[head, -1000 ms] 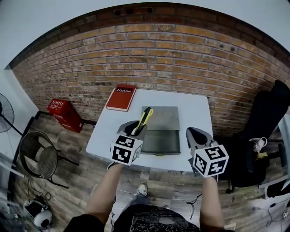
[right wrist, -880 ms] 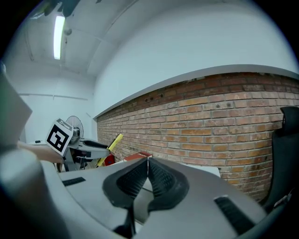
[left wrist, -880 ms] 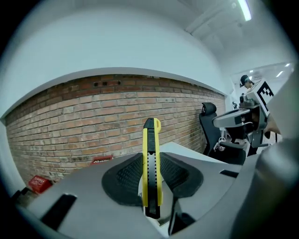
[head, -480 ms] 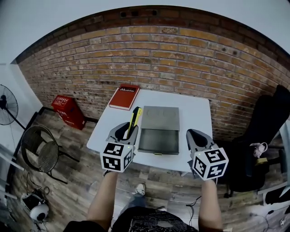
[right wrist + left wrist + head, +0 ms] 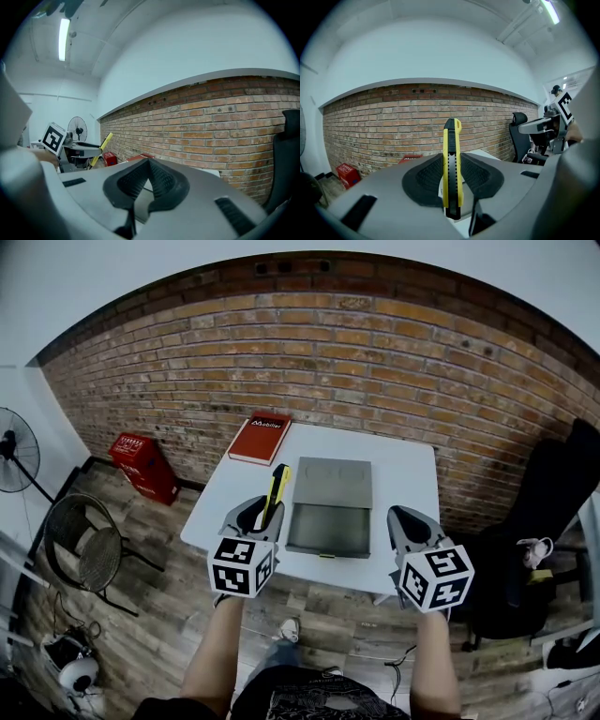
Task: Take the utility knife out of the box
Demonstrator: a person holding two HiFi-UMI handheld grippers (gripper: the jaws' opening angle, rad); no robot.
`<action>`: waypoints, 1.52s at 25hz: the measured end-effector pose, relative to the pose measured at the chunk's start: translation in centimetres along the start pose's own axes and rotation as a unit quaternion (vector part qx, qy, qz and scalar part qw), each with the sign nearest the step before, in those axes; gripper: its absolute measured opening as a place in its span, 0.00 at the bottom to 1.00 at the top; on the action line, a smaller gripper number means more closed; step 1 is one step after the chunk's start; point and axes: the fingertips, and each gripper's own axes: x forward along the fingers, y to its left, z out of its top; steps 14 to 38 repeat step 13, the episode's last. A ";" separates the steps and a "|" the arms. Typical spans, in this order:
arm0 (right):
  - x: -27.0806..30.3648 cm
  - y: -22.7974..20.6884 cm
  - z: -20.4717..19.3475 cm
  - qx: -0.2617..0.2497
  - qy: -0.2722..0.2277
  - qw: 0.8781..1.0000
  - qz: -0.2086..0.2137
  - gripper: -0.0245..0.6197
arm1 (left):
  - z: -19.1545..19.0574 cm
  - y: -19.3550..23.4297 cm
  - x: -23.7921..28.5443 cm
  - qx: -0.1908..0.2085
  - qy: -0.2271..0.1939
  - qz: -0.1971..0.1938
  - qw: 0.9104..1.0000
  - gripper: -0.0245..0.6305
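The yellow and black utility knife [image 5: 277, 486] [image 5: 452, 164] stands clamped between the pads of my left gripper [image 5: 264, 509] [image 5: 452, 174], its tip pointing away from me toward the brick wall. The knife is held above the table just left of the open grey box [image 5: 329, 531], whose lid [image 5: 333, 482] lies folded back. The box tray looks empty. My right gripper [image 5: 410, 525] [image 5: 146, 165] hovers at the box's right side with its pads touching and nothing between them. In the right gripper view the left gripper [image 5: 75, 149] and the knife [image 5: 101, 148] show at the left.
The white table [image 5: 407, 474] carries a red book [image 5: 257, 438] at its far left corner. A brick wall stands behind. On the floor are a red crate [image 5: 142, 467], a fan [image 5: 13, 450] and a wire stool [image 5: 81, 551] at left, and a black chair [image 5: 551, 512] at right.
My left gripper has carried the knife leftward, from over the box's left edge to the table beside it. The right gripper has stayed in place.
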 end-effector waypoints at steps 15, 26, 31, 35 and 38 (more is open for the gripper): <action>0.0 0.3 0.4 -0.002 -0.003 1.000 0.000 0.07 | -0.3 -0.2 -0.1 0.000 0.003 -0.006 1.000 0.23; 0.0 0.3 0.4 -0.002 -0.003 1.000 0.000 0.07 | -0.3 -0.2 -0.1 0.000 0.003 -0.006 1.000 0.23; 0.0 0.3 0.4 -0.002 -0.003 1.000 0.000 0.07 | -0.3 -0.2 -0.1 0.000 0.003 -0.006 1.000 0.23; 0.0 0.3 0.4 -0.002 -0.003 1.000 0.000 0.07 | -0.3 -0.2 -0.1 0.000 0.003 -0.006 1.000 0.23; 0.0 0.3 0.4 -0.002 -0.003 1.000 0.000 0.07 | -0.3 -0.2 -0.1 0.000 0.003 -0.006 1.000 0.23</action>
